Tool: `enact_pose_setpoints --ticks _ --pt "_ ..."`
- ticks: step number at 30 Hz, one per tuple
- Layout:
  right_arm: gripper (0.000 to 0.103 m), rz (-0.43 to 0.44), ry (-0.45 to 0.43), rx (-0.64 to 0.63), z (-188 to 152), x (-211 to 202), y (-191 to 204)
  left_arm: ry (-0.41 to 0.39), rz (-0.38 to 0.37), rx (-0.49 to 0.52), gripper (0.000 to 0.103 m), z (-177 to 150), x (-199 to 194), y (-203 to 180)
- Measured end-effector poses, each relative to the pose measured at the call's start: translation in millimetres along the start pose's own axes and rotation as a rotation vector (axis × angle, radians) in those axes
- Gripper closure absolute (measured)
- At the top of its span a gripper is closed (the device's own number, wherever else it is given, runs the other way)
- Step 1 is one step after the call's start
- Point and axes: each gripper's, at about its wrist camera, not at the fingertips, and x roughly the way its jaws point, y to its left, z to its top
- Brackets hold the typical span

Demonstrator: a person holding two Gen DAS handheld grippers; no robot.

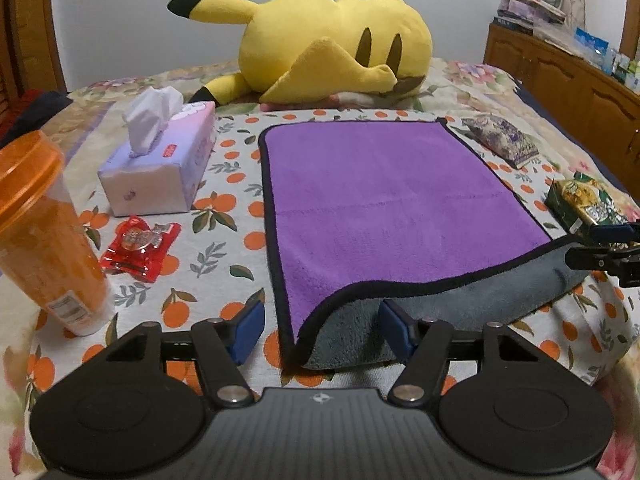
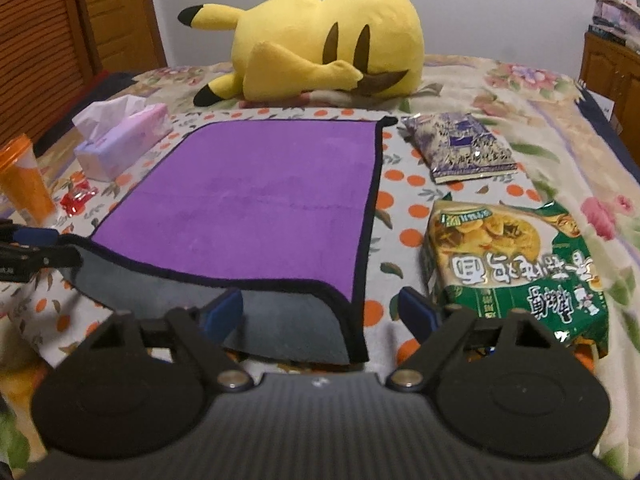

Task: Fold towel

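Towel [image 1: 384, 208] near edge droops, grey underside showing. Both hand-held grippers — left [image 1: 322, 330], right [image 2: 320, 314] — gape, gripping nothing; corners may slip, or snag noodle packet [image 2: 516, 264] beside towel.

Black ribbed bodies, round black side discs, silver pivot screws, blue pads on left gripper [image 1: 322, 330] and right gripper [image 2: 320, 312].

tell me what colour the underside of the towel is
Grey, under a purple top with black edging; the towel shows it best in the right wrist view.
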Motion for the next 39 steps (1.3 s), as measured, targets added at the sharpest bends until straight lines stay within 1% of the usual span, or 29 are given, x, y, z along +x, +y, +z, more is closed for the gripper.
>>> enact_pose_setpoints --ticks 4,7,9,13,19,20,22,23,24,25,26,27,28,31,32,33,39 --pt "0.02 0.022 0.028 0.013 -1 5 -5 0.024 -0.022 0.005 0.043 0 7 -1" --pt "0.023 0.036 0.045 0.018 -2 9 -6 0.037 -0.029 0.005 0.043 -2 11 -1" --pt "0.027 0.047 0.054 0.019 -3 10 -7 0.049 -0.033 0.0 0.043 -3 13 -1" --pt "0.032 0.062 0.069 0.021 -4 12 -8 0.061 -0.035 -0.019 0.043 -4 15 1" --pt "0.046 0.073 0.073 0.015 -4 12 -9 0.057 -0.038 -0.016 0.044 -5 14 0" --pt "0.051 0.076 0.072 0.013 -4 11 -9 0.056 -0.041 -0.014 0.044 -4 14 0" --pt "0.055 0.076 0.073 0.012 -4 11 -9 0.055 -0.046 -0.011 0.044 -5 13 -1" --pt "0.059 0.075 0.071 0.01 -4 11 -9 0.054 -0.045 -0.009 0.044 -5 13 -2" --pt "0.064 0.073 0.07 0.009 -4 11 -9 0.053 -0.045 -0.008 0.046 -5 13 -2" --pt "0.067 0.068 0.07 0.007 -3 11 -10 0.053 -0.047 -0.008 0.049 -5 13 -2" --pt "0.071 0.062 0.069 0.007 -4 11 -10 0.052 -0.048 -0.009 0.051 -5 13 -2" --pt "0.079 0.053 0.067 0.01 -4 11 -11 0.051 -0.047 -0.01 0.052 -5 13 -2" --pt "0.081 0.047 0.066 0.012 -4 11 -11 0.048 -0.046 -0.01 0.055 -4 12 -2" --pt "0.084 0.046 0.062 0.007 -4 11 -12 0.039 -0.049 -0.005 0.064 -4 10 -3" --pt "0.091 0.049 0.059 0.004 -4 11 -12 0.037 -0.05 -0.003 0.065 -4 10 -3" --pt "0.095 0.05 0.057 0.0 -4 11 -11 0.034 -0.049 -0.001 0.066 -4 10 -3" --pt "0.098 0.029 0.031 -0.032 -3 9 -7 0.015 -0.049 0.004 0.07 -2 7 -4"
